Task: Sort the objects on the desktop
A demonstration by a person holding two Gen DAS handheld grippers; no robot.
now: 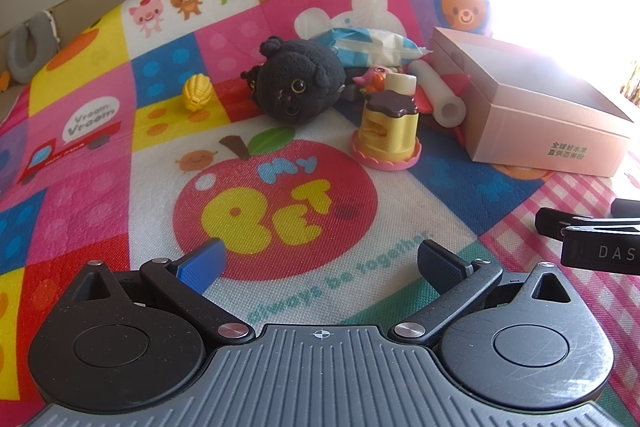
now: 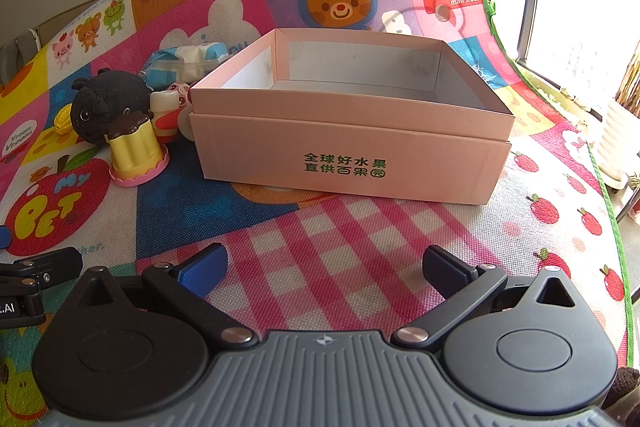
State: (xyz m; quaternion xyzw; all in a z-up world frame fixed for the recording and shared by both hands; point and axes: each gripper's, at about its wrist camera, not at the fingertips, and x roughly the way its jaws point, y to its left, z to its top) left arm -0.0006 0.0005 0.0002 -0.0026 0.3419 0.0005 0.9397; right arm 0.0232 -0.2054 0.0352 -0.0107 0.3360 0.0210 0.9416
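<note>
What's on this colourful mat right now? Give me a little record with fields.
surface: cartoon play mat
container: open pink box, nothing seen inside
toys beside the box: black plush cat, yellow pudding toy, small yellow toy, white roll
also there: wipes pack
left tongs: open, holding nothing
right tongs: open, holding nothing

A: Item one, your left gripper?
B: Grey ribbed body with a crosshair mark; beside that mark, two black round housings, silver pivot screws, black linkage arms. One blue pad, one black.
A: Item two, your right gripper?
B: Same build: grey ribbed body, black discs flanking the crosshair, blue and black pads.
</note>
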